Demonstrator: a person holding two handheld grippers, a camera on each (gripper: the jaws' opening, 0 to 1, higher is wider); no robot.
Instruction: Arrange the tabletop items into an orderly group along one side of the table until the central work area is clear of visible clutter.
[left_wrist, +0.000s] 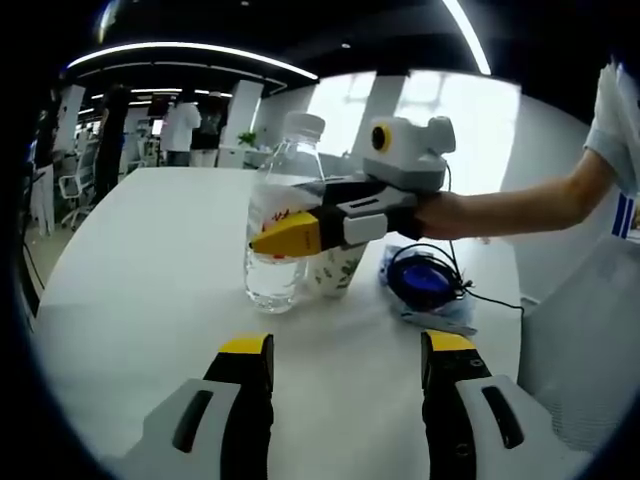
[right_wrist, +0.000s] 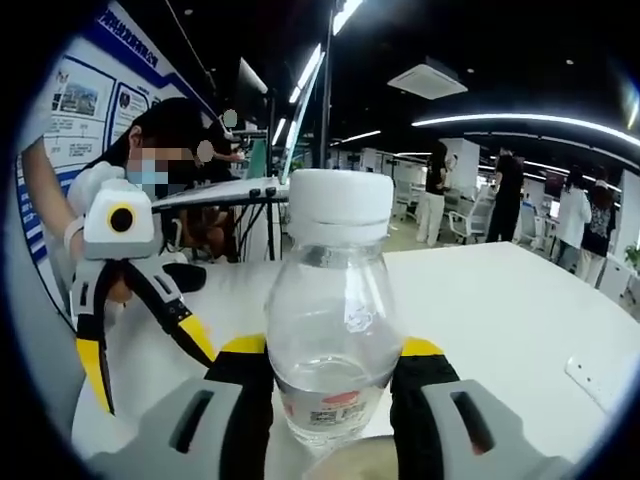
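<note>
We see a clear, glossy plastic bottle with a matt white cap and a paper-like label (red print on it). The table looks smooth, matt white. The cup looks like printed paper.

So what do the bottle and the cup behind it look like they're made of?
The bottle looks like clear glossy plastic: you can see straight through it, and it has a white screw cap and a printed label. The cup looks like matte printed paper, though it is mostly hidden behind the right gripper.
</note>
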